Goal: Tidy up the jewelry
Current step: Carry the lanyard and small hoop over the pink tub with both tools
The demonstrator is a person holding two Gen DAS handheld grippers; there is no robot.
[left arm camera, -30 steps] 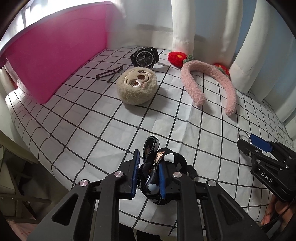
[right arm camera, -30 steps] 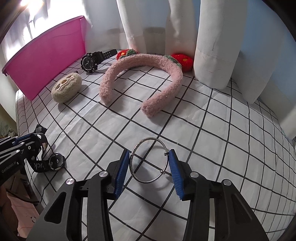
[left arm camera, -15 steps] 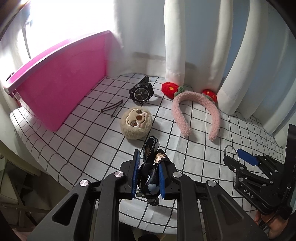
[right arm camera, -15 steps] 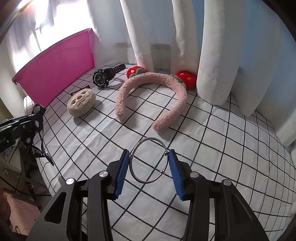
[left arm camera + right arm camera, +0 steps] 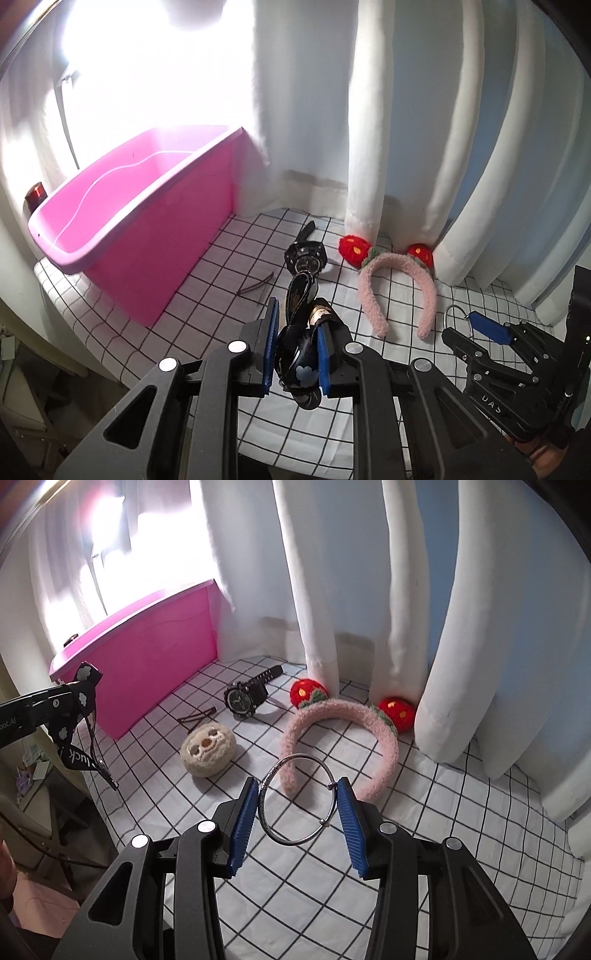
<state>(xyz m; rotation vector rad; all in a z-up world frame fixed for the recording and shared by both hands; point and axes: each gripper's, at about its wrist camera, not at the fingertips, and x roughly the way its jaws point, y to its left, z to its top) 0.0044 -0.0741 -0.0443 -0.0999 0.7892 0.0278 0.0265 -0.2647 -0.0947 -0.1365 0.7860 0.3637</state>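
I have the silver bangle clamped across my right gripper and the black lanyard pinched in my left gripper. Both have come up off the checked surface since a second ago, so each is ready to carry toward the pink bin. Watch, headband and plush lie right of the bin; white curtains hang beyond it.

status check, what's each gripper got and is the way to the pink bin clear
Left gripper shut on black lanyard. Right gripper shut on silver bangle. Both held above the cloth; pink bin open, nothing blocking.
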